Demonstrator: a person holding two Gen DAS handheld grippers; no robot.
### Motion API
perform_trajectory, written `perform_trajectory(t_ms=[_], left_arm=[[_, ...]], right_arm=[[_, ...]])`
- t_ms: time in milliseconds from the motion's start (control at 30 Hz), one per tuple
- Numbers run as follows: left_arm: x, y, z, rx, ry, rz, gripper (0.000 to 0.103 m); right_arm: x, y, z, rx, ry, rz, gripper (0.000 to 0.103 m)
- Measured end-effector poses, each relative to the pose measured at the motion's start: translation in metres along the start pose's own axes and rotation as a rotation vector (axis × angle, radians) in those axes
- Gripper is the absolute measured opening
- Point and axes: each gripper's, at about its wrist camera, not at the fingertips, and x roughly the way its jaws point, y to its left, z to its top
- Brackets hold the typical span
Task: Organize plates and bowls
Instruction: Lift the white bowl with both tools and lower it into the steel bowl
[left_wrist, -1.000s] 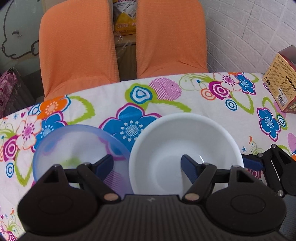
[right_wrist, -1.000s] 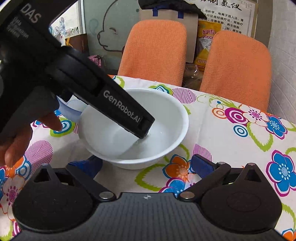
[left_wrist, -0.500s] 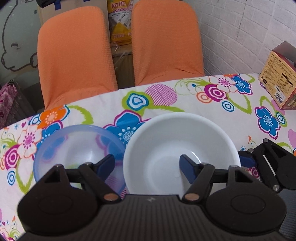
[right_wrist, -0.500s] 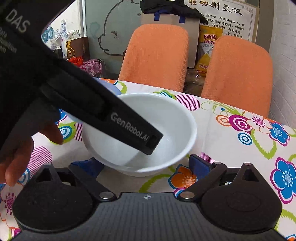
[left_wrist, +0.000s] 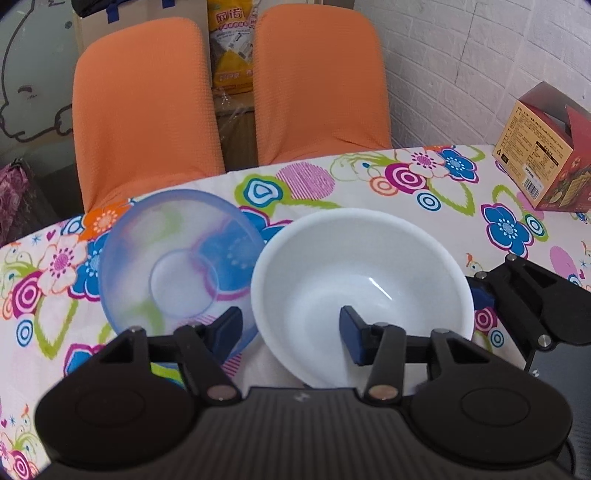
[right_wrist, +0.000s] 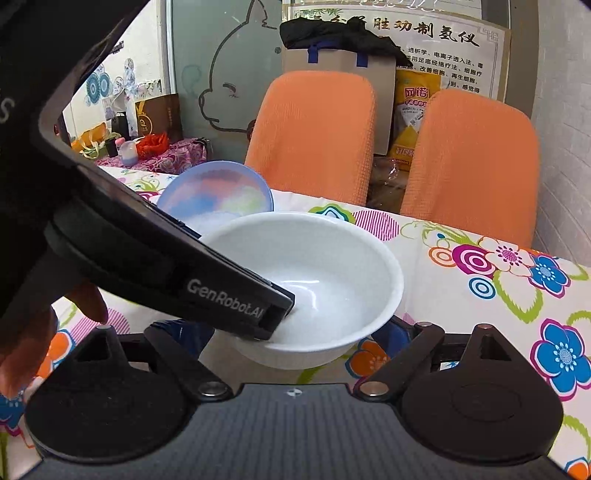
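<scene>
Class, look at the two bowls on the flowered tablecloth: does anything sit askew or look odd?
Yes. The translucent blue bowl is tipped on edge, its mouth facing the white bowl and its rim against it. The white bowl sits level. Nothing looks spilled or broken.

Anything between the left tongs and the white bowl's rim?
Nothing visible. The left tongs already straddle the white bowl's near-left rim, one finger inside. The blue bowl sits just left, beside it.

even, bright indoor light; a small glare streak inside the white bowl (left_wrist: 376, 286). strong fisheye bending toward edges, dark corners. near housings slightly soft; shadows faint.
</scene>
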Motion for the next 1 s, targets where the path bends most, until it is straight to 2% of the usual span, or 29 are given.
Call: perform_trajectory(t_ms=[67, 267, 600, 700, 933, 1000], left_arm=[[-0.007, 0.0, -0.002, -0.002, -0.013, 0.003, 0.049], [-0.035, -0.012, -0.002, 0.017, -0.039, -0.059, 0.051], [-0.051, -0.045, -0.006, 0.03, -0.03, -0.088, 0.053], [-0.054, -0.065, -0.006, 0.044, -0.028, -0.097, 0.058], [-0.061, -0.099, -0.012, 0.05, -0.015, -0.176, 0.058], [-0.063, -0.109, -0.015, 0.065, -0.012, -0.174, 0.058]], right_arm=[[-0.004, 0.003, 0.001, -0.004, -0.013, 0.004, 0.078], [-0.024, 0.018, 0.008, -0.088, -0.068, -0.025, 0.078], [-0.058, 0.01, 0.001, -0.118, -0.038, -0.076, 0.078], [-0.07, 0.005, -0.005, -0.116, -0.031, -0.106, 0.078], [-0.1, -0.003, -0.019, -0.105, -0.013, -0.171, 0.079], [-0.106, -0.003, -0.023, -0.099, -0.007, -0.174, 0.078]])
